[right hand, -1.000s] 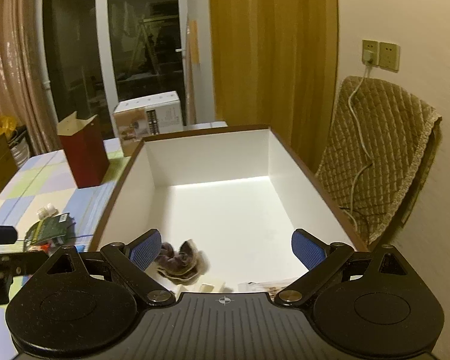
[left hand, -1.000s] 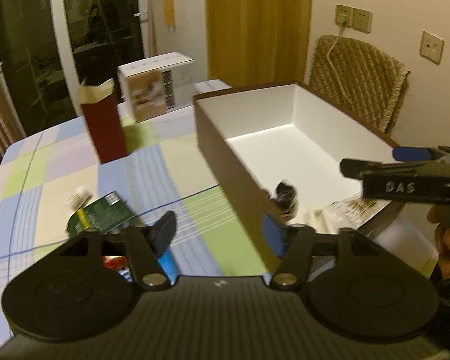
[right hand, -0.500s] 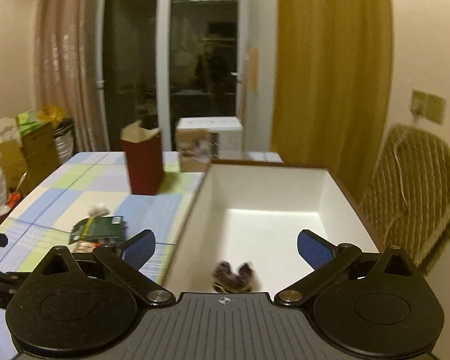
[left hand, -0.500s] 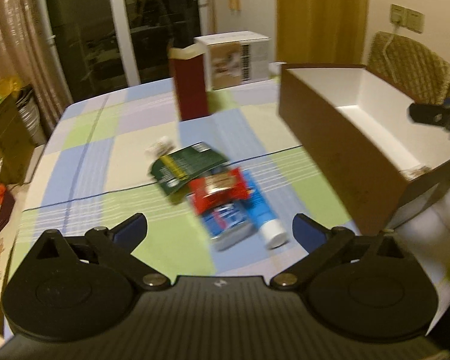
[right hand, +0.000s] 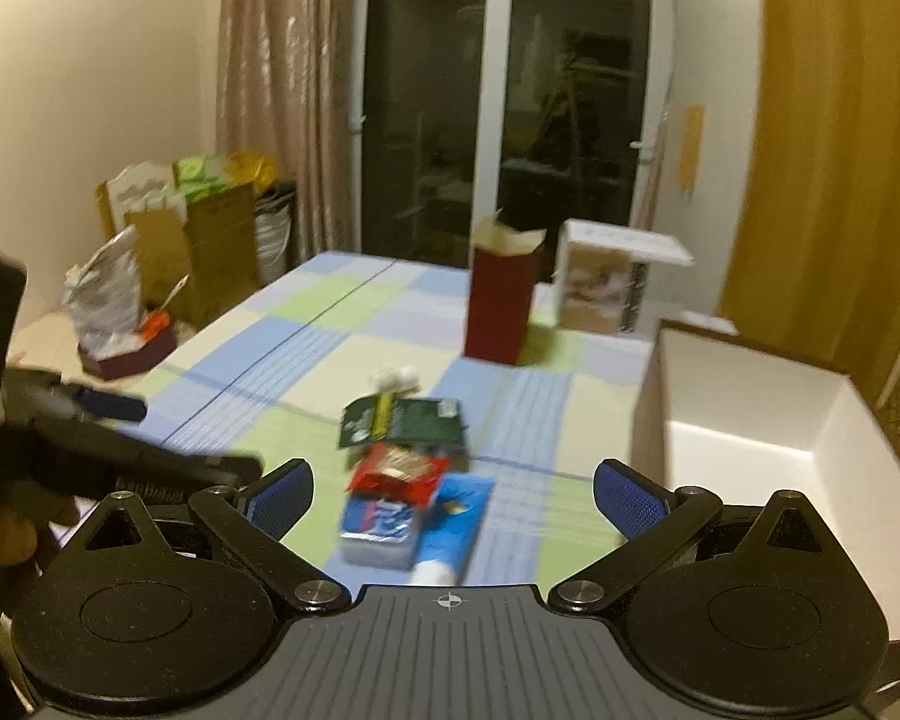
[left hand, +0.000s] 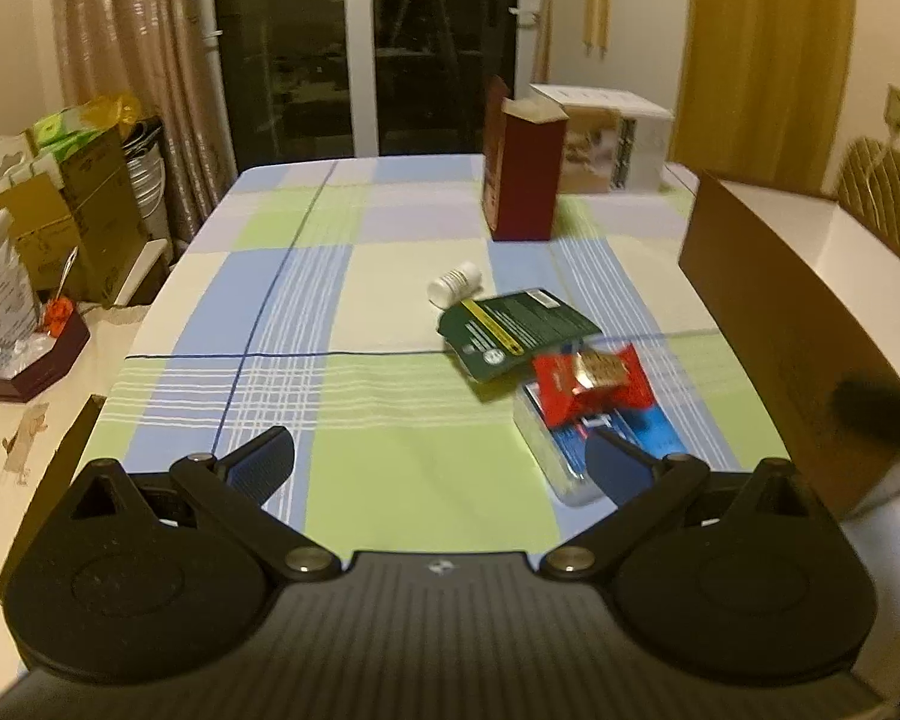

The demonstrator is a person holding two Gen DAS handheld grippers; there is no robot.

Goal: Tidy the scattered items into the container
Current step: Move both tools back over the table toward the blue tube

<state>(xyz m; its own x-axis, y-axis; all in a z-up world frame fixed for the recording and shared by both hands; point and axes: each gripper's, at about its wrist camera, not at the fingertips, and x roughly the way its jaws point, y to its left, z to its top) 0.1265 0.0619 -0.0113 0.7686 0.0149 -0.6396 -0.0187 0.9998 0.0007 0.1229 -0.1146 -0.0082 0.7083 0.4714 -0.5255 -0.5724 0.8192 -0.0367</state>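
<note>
- Our left gripper [left hand: 438, 459] hangs over the checked tablecloth [left hand: 282, 324] with its jaws spread wide and nothing between them.
- Our right gripper [right hand: 453, 495] is also spread wide and empty, over the same cloth.
- Ahead of the left gripper and to its right lies the pile: a red packet [left hand: 594, 381] on top of a blue pack [left hand: 570, 456], which runs down to just beside the right fingertip [left hand: 615, 465].
- Beyond the red packet lies a green packet [left hand: 510, 327], and touching its far edge a small white bottle [left hand: 455, 283] on its side.
- From the right gripper, the pile sits straight ahead between the fingers: blue pack [right hand: 384, 525] nearest, a blue tube [right hand: 453, 525] touching its right side, red packet [right hand: 399, 471] on it, green packet [right hand: 405, 420] farther out.
- The box [right hand: 768, 420] stands to the right of the right gripper, open-topped, its white inside in view; what it holds we cannot tell.
- From the left gripper, the box [left hand: 774, 324] stands far to the right, brown wall towards us.
- Well ahead stand a red carton [left hand: 522, 180] and, behind it, a white carton [left hand: 606, 144].
</note>
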